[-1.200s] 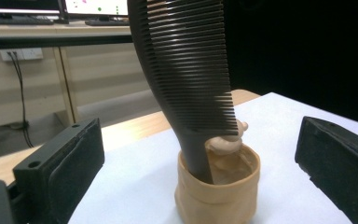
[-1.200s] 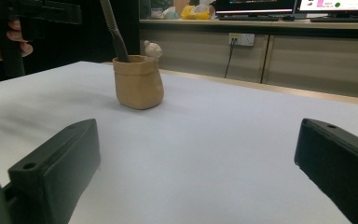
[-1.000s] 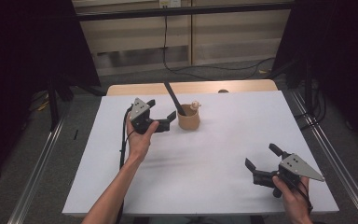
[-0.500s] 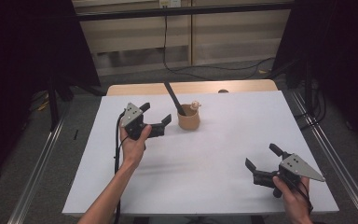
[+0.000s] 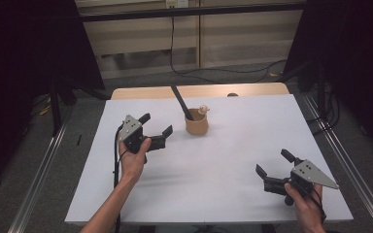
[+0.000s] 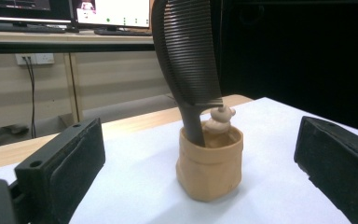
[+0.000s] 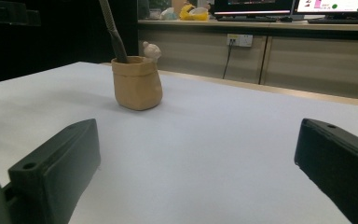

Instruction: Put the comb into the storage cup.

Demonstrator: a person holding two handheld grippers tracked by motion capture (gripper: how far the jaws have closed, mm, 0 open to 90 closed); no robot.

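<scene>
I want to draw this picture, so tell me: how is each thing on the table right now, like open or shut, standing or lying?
Small tan paper-like pouch: upright on the white table, top open.
Dark ridged comb: standing in the pouch, leaning.
Little beige duck-like figure: poking out of the pouch's top.
Left tool: open, holds nothing, beside the pouch, apart from it.
Right tool: open, holds nothing, far from the pouch.
</scene>
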